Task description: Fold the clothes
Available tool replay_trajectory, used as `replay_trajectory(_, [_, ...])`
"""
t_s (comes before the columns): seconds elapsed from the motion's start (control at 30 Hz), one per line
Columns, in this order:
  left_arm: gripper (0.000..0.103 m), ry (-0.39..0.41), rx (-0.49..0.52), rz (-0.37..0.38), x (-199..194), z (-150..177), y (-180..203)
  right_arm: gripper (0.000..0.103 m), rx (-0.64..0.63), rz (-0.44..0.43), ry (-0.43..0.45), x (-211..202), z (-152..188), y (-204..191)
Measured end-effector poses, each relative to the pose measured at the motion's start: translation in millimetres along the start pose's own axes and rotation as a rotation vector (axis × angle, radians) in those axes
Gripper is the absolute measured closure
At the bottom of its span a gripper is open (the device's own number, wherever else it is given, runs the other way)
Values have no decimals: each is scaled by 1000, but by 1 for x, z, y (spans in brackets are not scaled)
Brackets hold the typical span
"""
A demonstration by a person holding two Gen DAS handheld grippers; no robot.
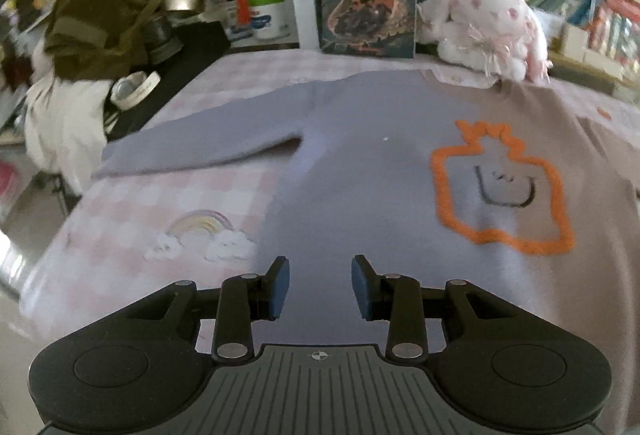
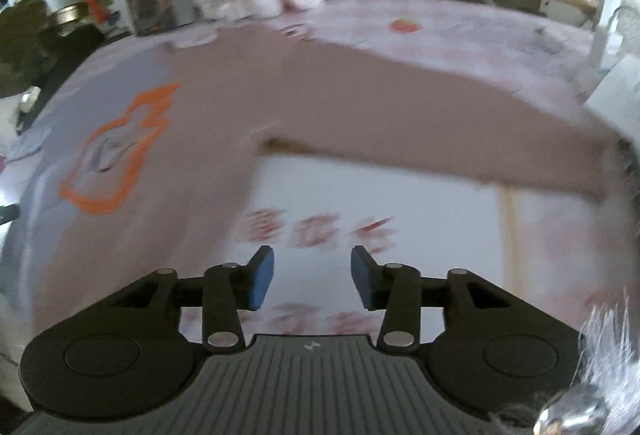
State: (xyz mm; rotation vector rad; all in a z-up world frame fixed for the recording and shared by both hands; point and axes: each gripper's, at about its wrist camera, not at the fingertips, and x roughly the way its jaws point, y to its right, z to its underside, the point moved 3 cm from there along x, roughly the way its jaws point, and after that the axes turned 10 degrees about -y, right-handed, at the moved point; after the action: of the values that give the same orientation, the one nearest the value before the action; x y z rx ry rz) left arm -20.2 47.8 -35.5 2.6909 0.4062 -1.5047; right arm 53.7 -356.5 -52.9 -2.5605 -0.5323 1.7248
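A two-tone sweater (image 1: 360, 171) with an orange outline motif (image 1: 500, 191) lies flat, sleeves spread, on the pink checked tablecloth (image 1: 160, 203). The left gripper (image 1: 320, 287) hovers over its hem, jaws apart; the right gripper (image 2: 312, 277), also apart, hovers over bare cloth beside it.

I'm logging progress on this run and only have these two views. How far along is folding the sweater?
Done: the sweater lies spread flat on the checked tablecloth, orange design up, both sleeves stretched outward. In hand: nothing; the left gripper and right gripper are open and empty, above the near edge. Left: every fold, sleeves first probably.
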Motion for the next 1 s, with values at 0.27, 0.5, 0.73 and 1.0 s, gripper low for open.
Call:
replay_trajectory(0.27, [62,-38,13,149,25,12,-51,57,96,43,-20,0,44,-78])
replay_trajectory(0.5, [70,-53,-78,317,33,14,-73,61,239,76,5,-5,71,-111])
replay_trajectory(0.73, [99,-70,-19,423,30,23,-58,92,178,199,45,-5,79,-130])
replay_trajectory(1.0, [99,-33,0,380,40,13,-58,93,219,231,29,-9,80,-122])
